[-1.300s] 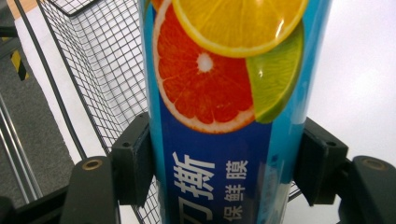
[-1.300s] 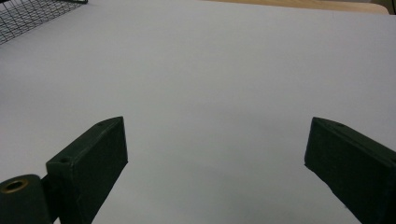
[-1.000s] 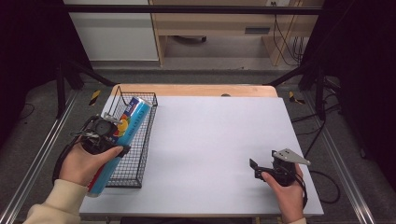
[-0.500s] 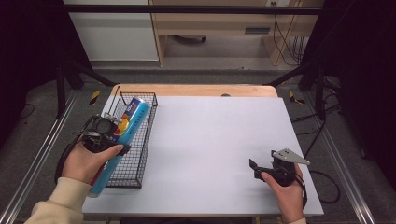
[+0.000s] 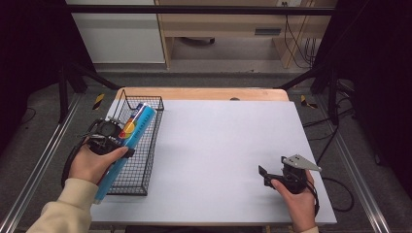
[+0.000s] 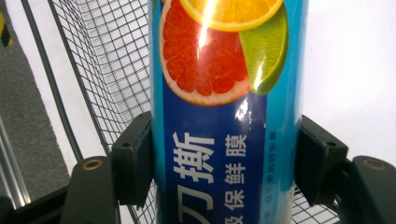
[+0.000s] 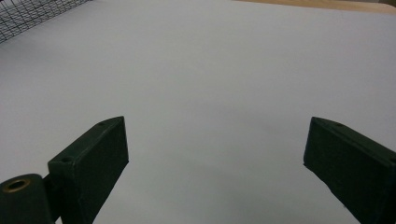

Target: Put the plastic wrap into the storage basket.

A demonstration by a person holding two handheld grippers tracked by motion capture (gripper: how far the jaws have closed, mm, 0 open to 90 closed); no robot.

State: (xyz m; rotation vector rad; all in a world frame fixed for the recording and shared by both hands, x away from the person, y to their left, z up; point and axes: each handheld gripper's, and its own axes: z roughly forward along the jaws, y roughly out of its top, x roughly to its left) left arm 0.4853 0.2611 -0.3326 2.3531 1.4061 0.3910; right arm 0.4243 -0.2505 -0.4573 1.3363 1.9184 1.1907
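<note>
Cling-film box [image 6: 224, 112] clamped in left tongs [image 6: 226, 163], over basket [image 5: 145, 160]

Left gripper [image 5: 109, 136] is clamped tight over the wire basket [image 5: 145, 145], while right gripper [image 5: 272, 175] sits well right of it, jaws wide apart.

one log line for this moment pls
left gripper: shut on blue box over wire basket | right gripper: open, nothing between fingers

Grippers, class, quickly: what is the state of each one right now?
Left gripper: closed on the blue cling-film box, over the wire basket.
Right gripper: open, holding nothing, above the table.
</note>
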